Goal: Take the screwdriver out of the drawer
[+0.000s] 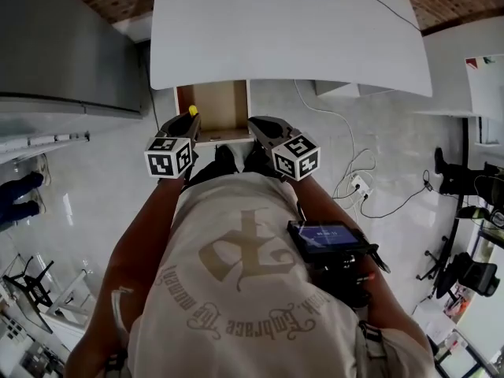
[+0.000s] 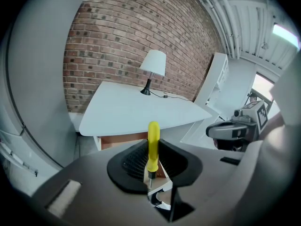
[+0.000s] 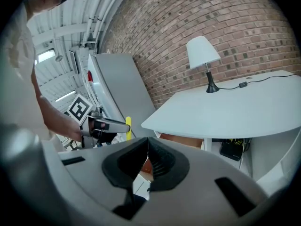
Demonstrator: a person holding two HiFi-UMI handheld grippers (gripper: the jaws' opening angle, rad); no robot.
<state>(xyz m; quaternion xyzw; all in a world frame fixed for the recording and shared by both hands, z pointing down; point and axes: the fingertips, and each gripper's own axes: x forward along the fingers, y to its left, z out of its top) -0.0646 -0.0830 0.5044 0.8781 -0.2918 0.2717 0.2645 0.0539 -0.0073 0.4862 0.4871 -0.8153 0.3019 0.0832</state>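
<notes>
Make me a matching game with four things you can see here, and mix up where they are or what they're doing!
Things:
1. screwdriver
2. lamp
3. drawer
4. right hand-held gripper

Places and states:
A. pulled open under the white table
B. jaws together, nothing in them
C. held upright in the left hand-held gripper
D. standing on the white table

Pairs: 1-C, 2-D, 3-A, 4-B
</notes>
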